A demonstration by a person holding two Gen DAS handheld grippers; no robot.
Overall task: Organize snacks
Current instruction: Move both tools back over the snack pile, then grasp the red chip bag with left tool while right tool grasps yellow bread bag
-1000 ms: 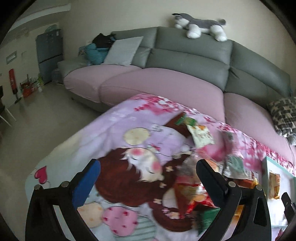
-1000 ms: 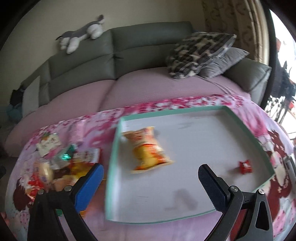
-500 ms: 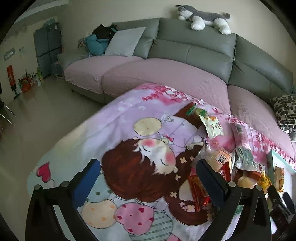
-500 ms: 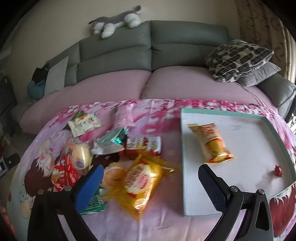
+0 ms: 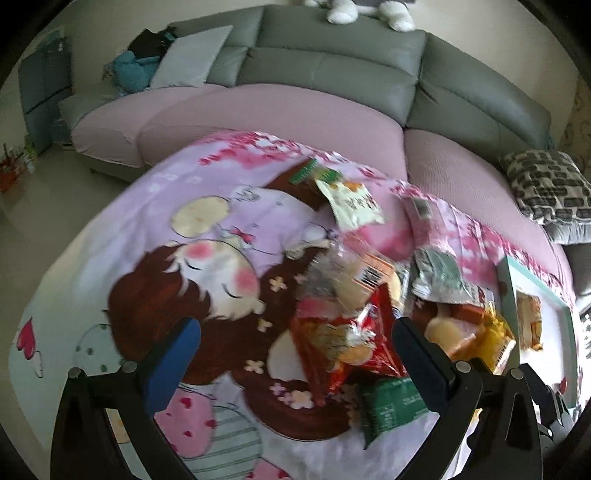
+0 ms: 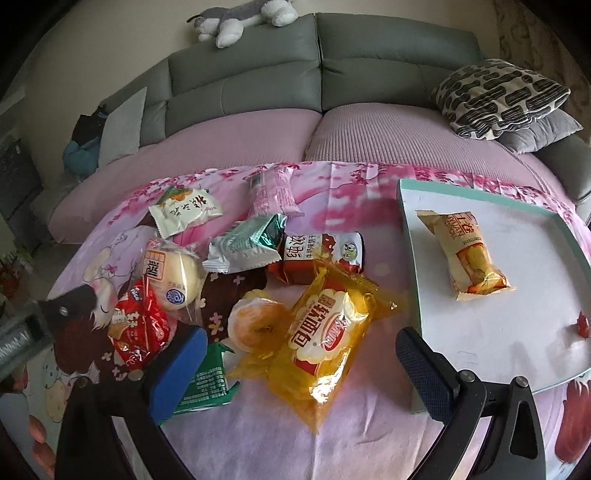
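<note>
A heap of wrapped snacks lies on a pink cartoon-print cloth. In the right wrist view the big yellow bread bag (image 6: 325,332) sits between the fingers of my right gripper (image 6: 299,354), which is open and above it. Around it lie a red packet (image 6: 140,328), a round bun (image 6: 173,277), a green packet (image 6: 207,384) and a silver-green packet (image 6: 247,243). The teal-rimmed white tray (image 6: 410,258) at right holds an orange cake packet (image 6: 469,254) and a small red candy (image 6: 583,325). My left gripper (image 5: 295,350) hangs open over the red packet (image 5: 343,347).
A grey and pink sofa (image 6: 258,122) curves behind the table, with a patterned cushion (image 6: 498,96) and a plush dog (image 6: 243,18) on its back. The left half of the cloth (image 5: 166,258) carries no snacks. Floor (image 5: 37,206) lies left of the table.
The right gripper has swung left from above the tray to above the snack heap. The left gripper has shifted right and closer to the red packet. Both have stayed open.
</note>
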